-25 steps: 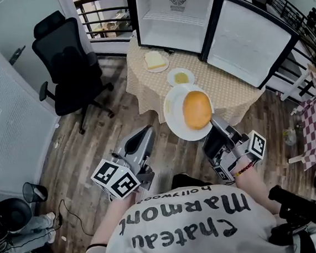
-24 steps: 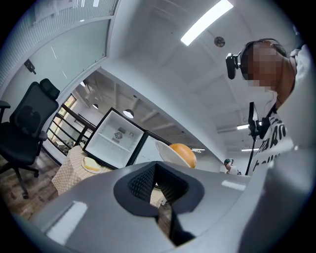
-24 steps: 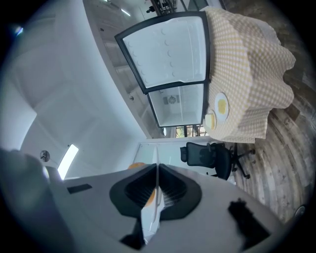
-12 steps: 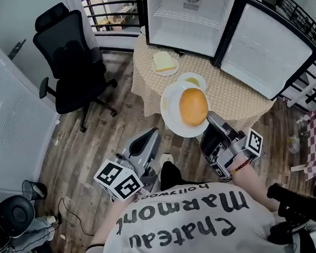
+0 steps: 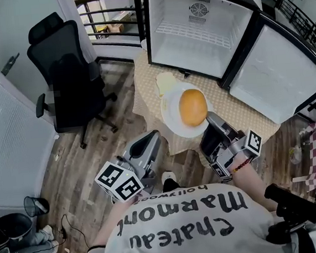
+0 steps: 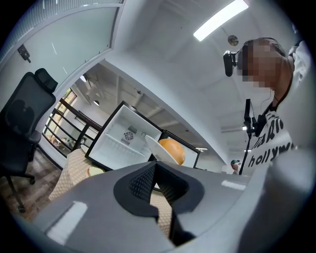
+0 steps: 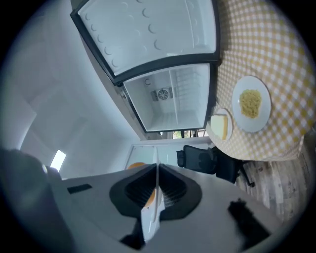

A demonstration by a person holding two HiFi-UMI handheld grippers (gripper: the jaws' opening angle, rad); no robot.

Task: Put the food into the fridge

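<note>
In front of the open fridge [image 5: 201, 24], a white plate [image 5: 170, 113] bearing a round bun [image 5: 193, 107] is held up by the right gripper [image 5: 212, 121], whose jaws are closed almost fully on its rim. In the right gripper view that rim is seen edge-on between the pads, and a plate of noodles [image 7: 252, 103] and a slice on a small plate [image 7: 220, 126] are shown on the checked table [image 7: 276, 59] before the fridge; the noodles are hidden in the head view. The left gripper [image 5: 147, 143], farther from the fridge, is shown in its own view pressed together on nothing.
</note>
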